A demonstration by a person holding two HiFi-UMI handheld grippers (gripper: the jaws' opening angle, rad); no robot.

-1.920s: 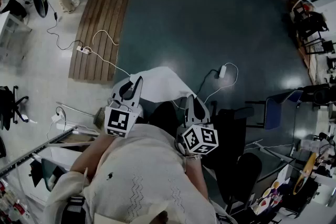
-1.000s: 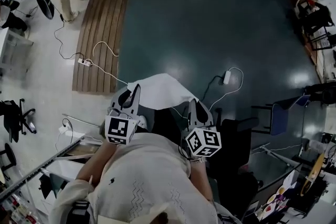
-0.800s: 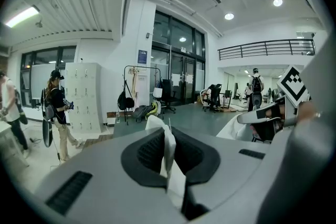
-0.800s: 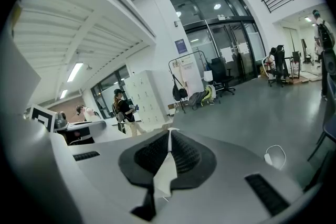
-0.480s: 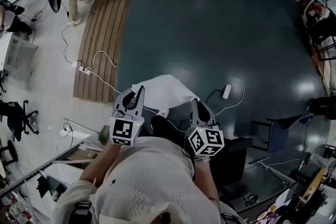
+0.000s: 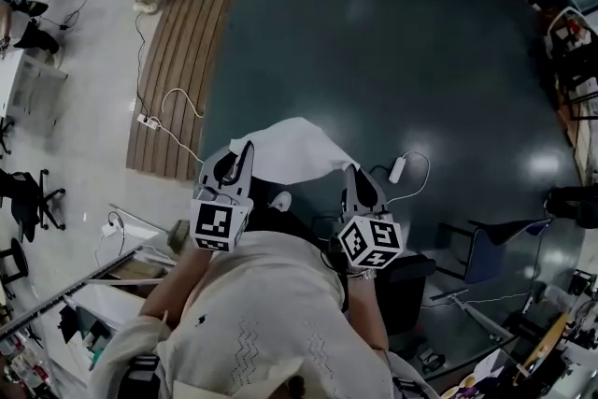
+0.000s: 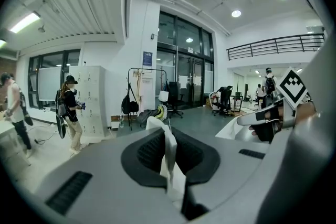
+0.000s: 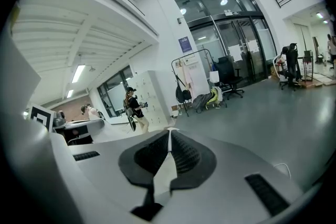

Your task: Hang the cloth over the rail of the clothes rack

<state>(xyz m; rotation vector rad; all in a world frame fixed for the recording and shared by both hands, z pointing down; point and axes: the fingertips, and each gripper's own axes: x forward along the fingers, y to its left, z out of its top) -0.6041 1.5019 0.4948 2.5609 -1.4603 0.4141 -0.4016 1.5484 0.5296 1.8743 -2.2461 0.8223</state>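
Observation:
A white cloth [image 6: 294, 154] is stretched between my two grippers in front of my body, above the dark green floor. My left gripper [image 6: 245, 151] is shut on the cloth's left corner; in the left gripper view a fold of cloth [image 7: 169, 160] is pinched between the black pads of that gripper [image 7: 160, 126]. My right gripper [image 6: 351, 173] is shut on the right corner, where a thin strip of cloth [image 8: 165, 173] lies between the closed pads of that gripper [image 8: 170, 131]. The clothes rack [image 7: 140, 93] stands far off by the glass wall, and the same rack [image 8: 190, 81] shows in the right gripper view.
A power strip with a white cable [image 6: 397, 168] lies on the floor just right of the cloth. A wooden slatted platform [image 6: 177, 61] is at the left, office chairs [image 6: 486, 238] at the right. People [image 7: 69, 113] stand by white lockers on the left.
Both grippers have gone forward across the floor with the cloth still held between them. The power strip and wooden platform have slid nearer in the head view.

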